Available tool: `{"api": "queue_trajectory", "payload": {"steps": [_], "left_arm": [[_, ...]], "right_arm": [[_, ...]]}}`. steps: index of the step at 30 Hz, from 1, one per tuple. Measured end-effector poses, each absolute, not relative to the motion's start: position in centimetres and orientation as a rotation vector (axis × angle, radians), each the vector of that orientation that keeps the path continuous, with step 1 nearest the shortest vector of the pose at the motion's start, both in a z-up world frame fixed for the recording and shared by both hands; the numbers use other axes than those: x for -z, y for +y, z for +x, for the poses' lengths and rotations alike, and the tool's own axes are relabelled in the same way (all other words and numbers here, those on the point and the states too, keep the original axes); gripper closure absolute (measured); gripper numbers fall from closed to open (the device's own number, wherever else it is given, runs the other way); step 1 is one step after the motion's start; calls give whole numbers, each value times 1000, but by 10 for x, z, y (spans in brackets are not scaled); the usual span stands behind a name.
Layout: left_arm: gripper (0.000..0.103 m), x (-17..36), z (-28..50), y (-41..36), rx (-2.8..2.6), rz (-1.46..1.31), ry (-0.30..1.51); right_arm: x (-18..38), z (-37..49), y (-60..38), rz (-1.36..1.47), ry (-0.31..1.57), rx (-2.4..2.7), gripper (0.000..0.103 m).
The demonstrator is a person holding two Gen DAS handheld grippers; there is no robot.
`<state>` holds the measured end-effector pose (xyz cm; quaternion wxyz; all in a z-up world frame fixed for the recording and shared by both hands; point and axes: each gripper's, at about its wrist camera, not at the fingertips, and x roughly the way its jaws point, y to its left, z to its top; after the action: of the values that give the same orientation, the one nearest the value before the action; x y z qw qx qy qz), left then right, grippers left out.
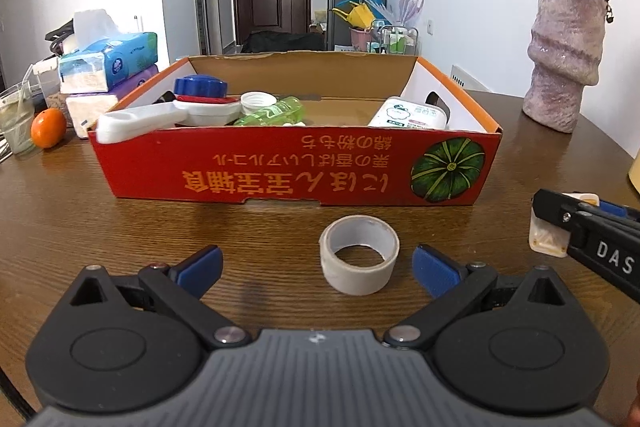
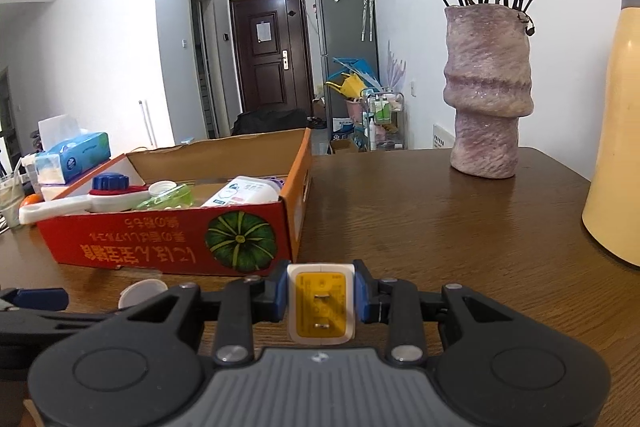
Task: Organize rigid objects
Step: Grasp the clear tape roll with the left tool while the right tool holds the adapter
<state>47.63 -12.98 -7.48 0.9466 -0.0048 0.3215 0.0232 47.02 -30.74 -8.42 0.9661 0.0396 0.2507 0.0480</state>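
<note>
Left gripper (image 1: 316, 267): fingers spread wide, holding nothing. A tape roll (image 1: 359, 255) lies flat on the bench (image 1: 160, 227) between them, nearer the right finger, apparently untouched. Right gripper (image 2: 321, 297): fingers pinching a white-and-yellow plug adapter (image 2: 321, 303), just before the red cardboard box (image 2: 168, 239) holding bottles.

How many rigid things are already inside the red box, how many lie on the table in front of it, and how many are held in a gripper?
Inside the red box: 4 (white jug with blue cap, white lid, green bottle, white pack)
On the table: 1 (tape roll)
Held in the right gripper: 1 (charger plug)
Total: 6
</note>
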Motion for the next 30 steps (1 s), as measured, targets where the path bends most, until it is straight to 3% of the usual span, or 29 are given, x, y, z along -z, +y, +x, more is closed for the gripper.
{"api": "queue_trajectory", "payload": {"steps": [10, 16, 19, 21, 30], "left_arm": [[2, 80, 489, -140, -55, -4, 668], [21, 82, 492, -146, -34, 8, 683], [38, 83, 493, -147, -18, 11, 691], [56, 84, 494, -147, -11, 15, 700], [58, 83, 494, -146, -5, 22, 697]], "right_arm": [[85, 475, -312, 66, 495, -95, 72], [85, 476, -313, 64, 494, -97, 72], [86, 477, -313, 62, 494, -99, 72], [86, 476, -313, 60, 492, -100, 72], [86, 475, -311, 55, 488, -100, 72]]}}
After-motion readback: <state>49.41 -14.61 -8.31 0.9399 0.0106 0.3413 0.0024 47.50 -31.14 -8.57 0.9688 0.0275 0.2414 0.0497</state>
